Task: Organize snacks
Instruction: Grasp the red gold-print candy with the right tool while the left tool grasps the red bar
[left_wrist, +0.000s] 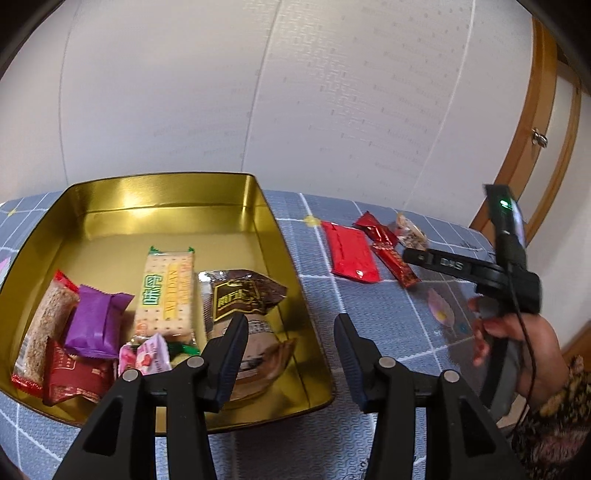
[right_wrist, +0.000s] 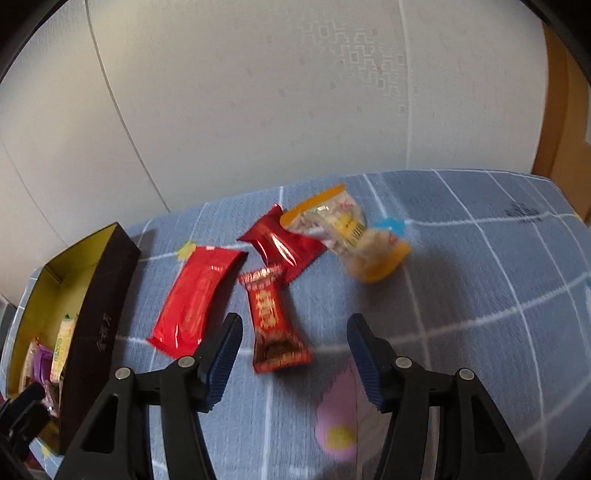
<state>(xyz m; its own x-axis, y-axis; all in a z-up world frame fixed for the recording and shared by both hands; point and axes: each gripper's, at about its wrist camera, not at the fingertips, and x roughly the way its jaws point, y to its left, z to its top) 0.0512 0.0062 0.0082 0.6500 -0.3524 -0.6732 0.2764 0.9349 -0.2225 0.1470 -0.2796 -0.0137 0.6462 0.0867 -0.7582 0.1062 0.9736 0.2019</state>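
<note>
The gold tin (left_wrist: 258, 206) sits on the blue checked table (left_wrist: 369, 424), and in my left wrist view it fills the 9 o'clock half of the picture. Inside it I see a green-lettered cracker pack (left_wrist: 166, 291) near the middle, a brown foil pouch (left_wrist: 243, 295) just at its 3 o'clock, a purple packet (left_wrist: 94, 321) at its 9 o'clock, and a grain bar (left_wrist: 44, 332) against the tin's left wall. My left tool (left_wrist: 291, 354) hangs over the tin's near right corner, released, with nothing between its fingers. Outside the tin, in my right wrist view, four snacks lie loose on the cloth: a flat bright red packet (right_wrist: 197, 299) nearest the tin's dark outer wall, a dark red wrapper (right_wrist: 282, 243) at its 2 o'clock, a small patterned red candy bar (right_wrist: 275, 325) touching both, and a clear bag with orange ends (right_wrist: 351, 232) at 1 o'clock, blurred. My right tool (right_wrist: 295, 354) is released above the cloth, the candy bar lying just past its left finger, untouched.
</note>
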